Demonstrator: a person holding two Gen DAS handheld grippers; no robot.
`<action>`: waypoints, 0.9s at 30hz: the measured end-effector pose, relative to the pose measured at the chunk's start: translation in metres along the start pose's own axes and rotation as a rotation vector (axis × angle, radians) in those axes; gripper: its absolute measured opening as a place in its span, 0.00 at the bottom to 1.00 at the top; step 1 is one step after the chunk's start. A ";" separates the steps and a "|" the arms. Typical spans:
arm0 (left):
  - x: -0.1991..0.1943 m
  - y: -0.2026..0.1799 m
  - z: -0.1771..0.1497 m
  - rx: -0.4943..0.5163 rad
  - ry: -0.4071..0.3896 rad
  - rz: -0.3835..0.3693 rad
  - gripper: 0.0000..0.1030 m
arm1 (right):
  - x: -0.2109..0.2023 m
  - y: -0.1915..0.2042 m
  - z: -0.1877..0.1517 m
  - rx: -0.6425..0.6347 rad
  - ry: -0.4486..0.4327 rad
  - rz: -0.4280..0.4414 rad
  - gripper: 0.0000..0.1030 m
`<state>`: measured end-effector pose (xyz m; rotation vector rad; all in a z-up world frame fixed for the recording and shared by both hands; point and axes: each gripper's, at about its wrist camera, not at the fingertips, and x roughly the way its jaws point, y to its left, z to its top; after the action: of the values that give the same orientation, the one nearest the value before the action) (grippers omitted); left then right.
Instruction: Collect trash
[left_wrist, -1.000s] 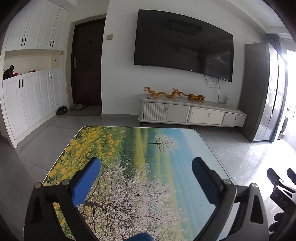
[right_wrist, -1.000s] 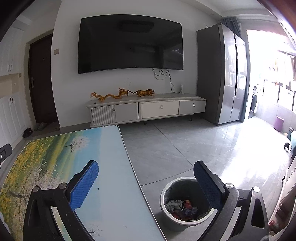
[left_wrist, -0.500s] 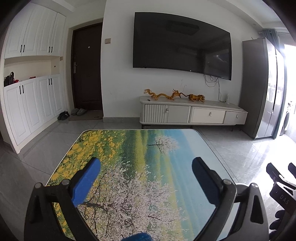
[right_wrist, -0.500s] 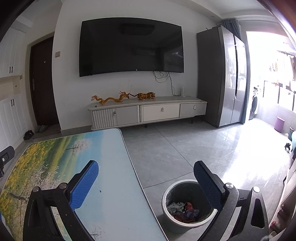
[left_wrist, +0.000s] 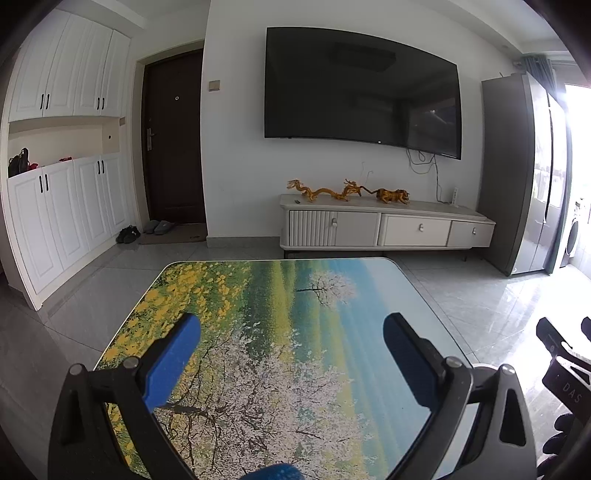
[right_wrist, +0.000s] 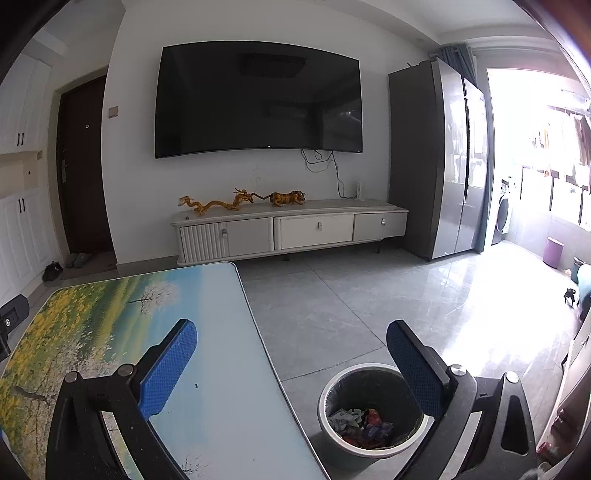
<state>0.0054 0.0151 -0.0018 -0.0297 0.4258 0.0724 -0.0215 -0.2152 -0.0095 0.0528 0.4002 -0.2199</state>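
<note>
Item: left gripper (left_wrist: 291, 341), blue-padded tongs spread wide, nothing between them, held over the table (left_wrist: 258, 295) with its printed landscape of yellow flowers and white blossom. Item: right gripper (right_wrist: 291, 345), tongs likewise spread and empty, straddling the table's right edge and the floor beside it. Item: trash bin (right_wrist: 373, 410), round, dark-lined, standing on the grey tiles just beside the table; inside lies the collected trash (right_wrist: 360, 424), crumpled scraps in grey, red and blue, low in the bin. Item: table surface, no loose litter visible in either view, save one tiny dark speck (right_wrist: 196, 386) near the right gripper's left pad, too small to identify. Background: wall-mounted television (left_wrist: 362, 96), low white cabinet (left_wrist: 384, 229) bearing golden dragon figurines (left_wrist: 325, 190), grey refrigerator (right_wrist: 436, 158). Change over the last second: both cameras have tilted slightly upward and drawn back, so the table's far edge and the bin sit lower in frame; neither gripper has closed or taken anything up. Assessment: with the trash in the bin and both tongs idle, the task appears finished or nearly so; the likely remainder is a check for stray pieces out of view.
</note>
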 end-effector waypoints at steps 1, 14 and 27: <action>0.000 0.000 0.000 0.001 0.001 0.000 0.97 | 0.001 0.000 -0.001 0.000 0.002 -0.002 1.00; 0.017 -0.017 -0.002 0.043 0.036 -0.025 0.97 | 0.014 -0.008 -0.007 0.012 0.024 -0.018 1.00; 0.036 -0.037 -0.008 0.084 0.062 -0.038 0.97 | 0.022 -0.026 -0.009 0.039 0.027 -0.067 1.00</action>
<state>0.0372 -0.0199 -0.0237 0.0426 0.4898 0.0163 -0.0114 -0.2444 -0.0263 0.0811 0.4247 -0.2930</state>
